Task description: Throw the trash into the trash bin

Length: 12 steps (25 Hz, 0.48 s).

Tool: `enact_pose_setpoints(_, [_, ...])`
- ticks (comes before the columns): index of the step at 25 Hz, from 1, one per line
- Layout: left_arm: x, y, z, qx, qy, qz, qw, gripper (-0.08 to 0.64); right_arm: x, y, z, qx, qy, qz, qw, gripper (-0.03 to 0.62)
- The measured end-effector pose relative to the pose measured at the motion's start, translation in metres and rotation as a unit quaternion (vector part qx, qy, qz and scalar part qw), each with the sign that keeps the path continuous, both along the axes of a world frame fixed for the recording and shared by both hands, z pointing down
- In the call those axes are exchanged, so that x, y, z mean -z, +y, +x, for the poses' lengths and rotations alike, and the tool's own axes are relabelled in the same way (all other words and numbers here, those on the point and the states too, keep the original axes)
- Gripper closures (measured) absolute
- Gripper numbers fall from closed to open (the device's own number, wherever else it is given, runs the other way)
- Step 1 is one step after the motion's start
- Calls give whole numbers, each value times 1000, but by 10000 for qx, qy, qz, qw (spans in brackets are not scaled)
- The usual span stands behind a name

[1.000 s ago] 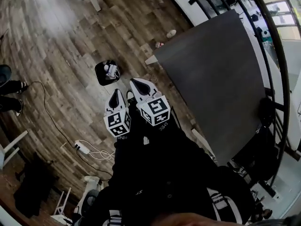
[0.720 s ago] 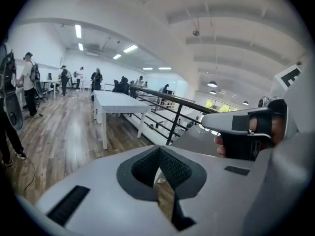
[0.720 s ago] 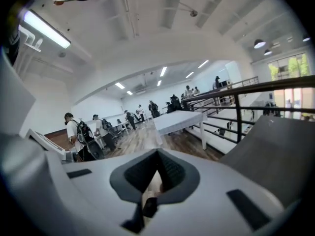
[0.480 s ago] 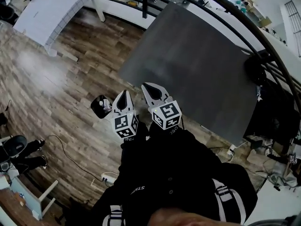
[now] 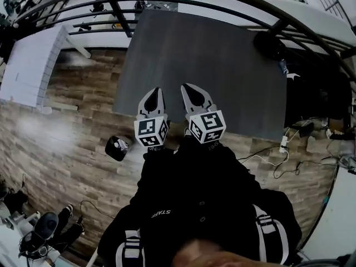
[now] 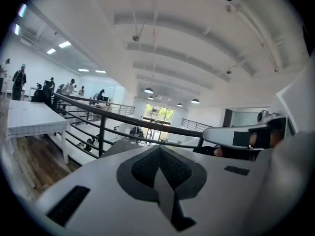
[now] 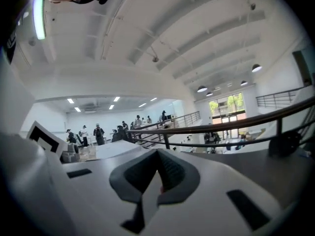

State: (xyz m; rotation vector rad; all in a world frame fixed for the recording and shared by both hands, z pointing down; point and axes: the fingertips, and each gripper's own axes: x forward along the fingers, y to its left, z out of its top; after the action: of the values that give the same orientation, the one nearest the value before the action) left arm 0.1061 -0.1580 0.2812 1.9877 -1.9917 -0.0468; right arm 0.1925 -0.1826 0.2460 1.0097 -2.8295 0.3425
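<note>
Trash (image 5: 120, 144): the only candidate I see is a small whitish lump already inside the trash bin (image 5: 110, 151). It's too small in the head view to name the material. It looks crumpled, so my guess is light, soft and not fragile. If it needs a re-grab, I pinch a raised fold from above with low force; slip risk looks small.

The bin is a small dark tub on the wood floor (image 5: 61, 143), just left of the person and off the table's near left corner.

Left gripper (image 5: 156, 92): jaws together, nothing between them. Right gripper (image 5: 187, 88): jaws together too. There's a tiny reddish speck at the seam that I can't identify, but no object is held. Both sit side by side, pointing over the near edge of the dark grey table (image 5: 222, 54). I see no loose trash on it, so the drop looks done.
</note>
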Motion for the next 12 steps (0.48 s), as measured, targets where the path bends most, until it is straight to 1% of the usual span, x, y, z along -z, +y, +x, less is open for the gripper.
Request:
enact_pose_setpoints(3, [19,-31,32,-488,-87,194,9986,560,16,-26,38,-538,-131,49,9985,577])
enact_pose_setpoints(6, [29,-49,64,-886,-160,282,9955,560,27,-39,76,-1011,-228,123,9945,577])
enact_pose_setpoints(10, [47,-70,116,-1312,-365,425,9898,560,41,-52,132,-1650,-298,265,9855,577])
enact_pose_setpoints(12, [58,-76,139,-1527,-430,558,9858,560,46,-57,150,-1891,-317,320,9809,577])
